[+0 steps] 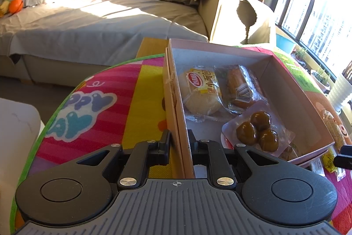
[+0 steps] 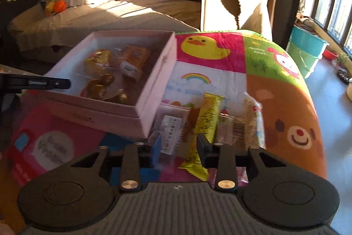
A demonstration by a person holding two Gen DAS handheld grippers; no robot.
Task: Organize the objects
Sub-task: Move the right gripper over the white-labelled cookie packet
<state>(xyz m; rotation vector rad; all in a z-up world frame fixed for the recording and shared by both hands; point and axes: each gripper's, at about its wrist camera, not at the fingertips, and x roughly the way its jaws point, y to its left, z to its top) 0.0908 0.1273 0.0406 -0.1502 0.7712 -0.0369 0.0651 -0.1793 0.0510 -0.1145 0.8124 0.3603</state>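
A pink cardboard box (image 1: 292, 89) lies on a colourful play mat and holds a wrapped bun (image 1: 201, 94), a wrapped sausage snack (image 1: 239, 86) and a vacuum pack of brown eggs (image 1: 257, 132). My left gripper (image 1: 178, 142) is shut on the box's near left wall. In the right wrist view the box (image 2: 154, 80) lies ahead on the left. My right gripper (image 2: 178, 148) is open, just above a pile of snack packets, with a yellow snack bar (image 2: 208, 118) between its jaws. A white labelled packet (image 2: 171, 131) and a rice bar (image 2: 255, 122) lie beside it.
The play mat (image 2: 286, 107) covers a low table that ends at a rounded edge on the right. A grey-covered sofa (image 1: 92, 21) stands behind. A green and blue bin (image 2: 305, 50) and plant pots stand by the window on the right.
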